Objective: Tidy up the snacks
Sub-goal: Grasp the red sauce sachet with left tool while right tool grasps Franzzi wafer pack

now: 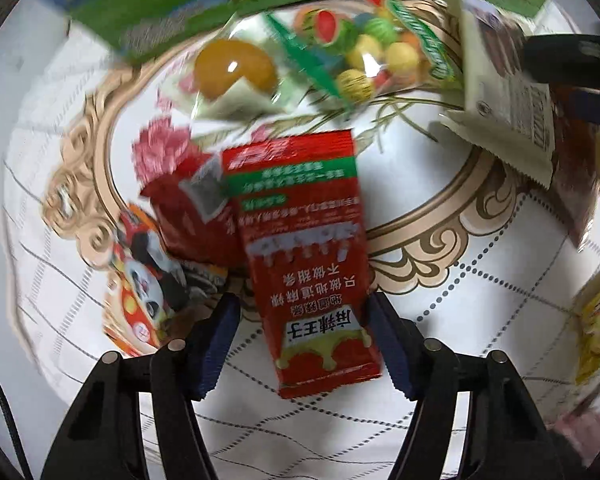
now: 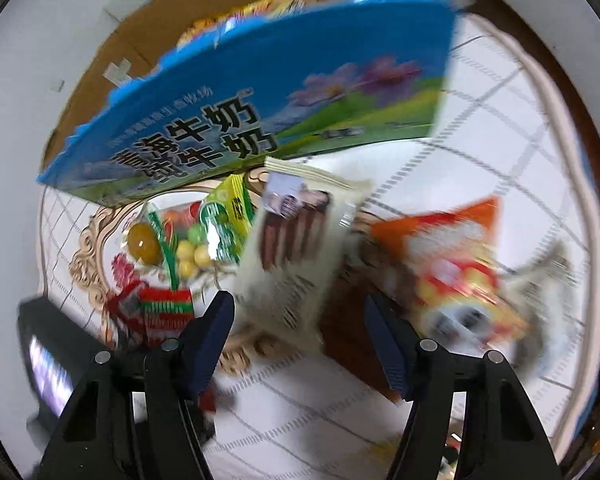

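Left gripper fingers spread either side of a red spicy-strip packet lying on the tabletop; whether they touch it is unclear; beyond its far end, a fruit-candy bag. Right gripper fingers spread, a cream wafer packet between them, contact blurred; beyond, a blue milk carton.
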Tool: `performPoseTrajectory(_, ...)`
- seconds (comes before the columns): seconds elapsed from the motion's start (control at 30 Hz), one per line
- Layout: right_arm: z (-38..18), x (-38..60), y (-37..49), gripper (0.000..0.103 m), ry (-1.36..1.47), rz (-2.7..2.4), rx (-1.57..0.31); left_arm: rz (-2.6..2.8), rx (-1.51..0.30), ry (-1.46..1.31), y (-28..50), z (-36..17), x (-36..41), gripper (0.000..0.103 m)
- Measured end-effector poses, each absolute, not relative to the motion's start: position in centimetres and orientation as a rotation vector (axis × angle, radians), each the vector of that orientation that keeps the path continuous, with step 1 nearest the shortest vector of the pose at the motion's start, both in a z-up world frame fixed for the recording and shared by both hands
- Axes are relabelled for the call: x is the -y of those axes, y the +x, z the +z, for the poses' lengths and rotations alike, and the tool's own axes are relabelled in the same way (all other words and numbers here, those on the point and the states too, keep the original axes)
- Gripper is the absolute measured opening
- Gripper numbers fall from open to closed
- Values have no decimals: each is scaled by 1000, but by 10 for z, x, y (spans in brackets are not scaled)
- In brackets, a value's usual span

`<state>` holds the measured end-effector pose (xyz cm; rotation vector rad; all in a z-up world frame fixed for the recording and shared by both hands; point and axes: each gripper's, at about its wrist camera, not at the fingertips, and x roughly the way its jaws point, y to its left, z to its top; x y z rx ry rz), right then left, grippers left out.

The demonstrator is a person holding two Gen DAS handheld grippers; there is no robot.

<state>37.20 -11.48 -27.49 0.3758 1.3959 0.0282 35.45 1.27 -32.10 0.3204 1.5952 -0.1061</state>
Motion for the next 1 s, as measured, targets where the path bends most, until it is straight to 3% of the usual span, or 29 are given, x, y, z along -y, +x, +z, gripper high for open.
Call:
performPoseTrajectory(0.13, -304, 104, 394, 69, 395, 11, -1457, -62, -1692, 23, 365, -332, -43, 69)
performPoseTrajectory(0.23, -308, 97, 390, 61, 310, 28, -1475, -42, -1680, -68, 365, -333, -53, 70)
performPoseTrajectory(0.53, -313, 78, 326, 61, 53, 185, -1628, -58, -1621, 177, 346, -289, -47, 70)
performPoseTrajectory(0.8, -320, 94, 318, 67, 158, 131, -1637, -172, -1611, 207, 356, -250, -33, 70)
performPoseTrajectory(1.0, -317, 106, 328, 68, 192, 79, -1608, -158, -1626, 265, 385, -280, -23, 70)
